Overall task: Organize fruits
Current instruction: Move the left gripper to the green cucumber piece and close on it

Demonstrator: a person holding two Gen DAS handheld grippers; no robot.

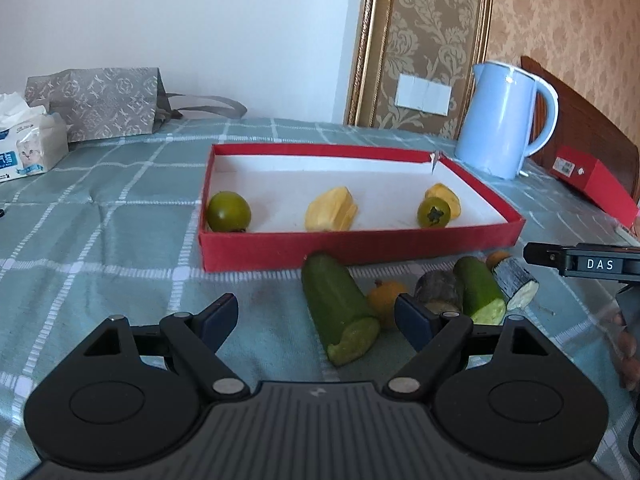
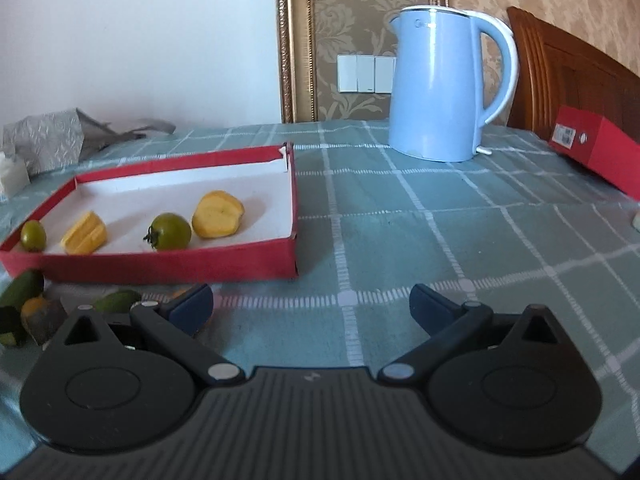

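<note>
A red tray (image 1: 360, 248) with a white floor holds two green tomatoes (image 1: 228, 212) (image 1: 433, 212) and two yellow jackfruit pieces (image 1: 331, 209) (image 1: 446, 196). On the cloth in front of it lie a big cucumber piece (image 1: 336, 308), a shorter cucumber piece (image 1: 480, 292), small orange fruits (image 1: 386, 300) and dark eggplant chunks (image 1: 438, 290). My left gripper (image 1: 318, 316) is open, its fingers standing either side of the big cucumber piece without touching it. My right gripper (image 2: 312, 306) is open wide over bare cloth, right of the tray (image 2: 160, 268). One of its fingers (image 1: 560, 258) shows at the right edge of the left wrist view.
A blue kettle (image 2: 440, 88) stands behind and right of the tray. A red box (image 2: 600, 152) lies at the far right by a wooden chair back (image 2: 568, 76). A tissue pack (image 1: 30, 144) and a grey bag (image 1: 100, 100) sit far left. A hand (image 1: 628, 352) shows at the right.
</note>
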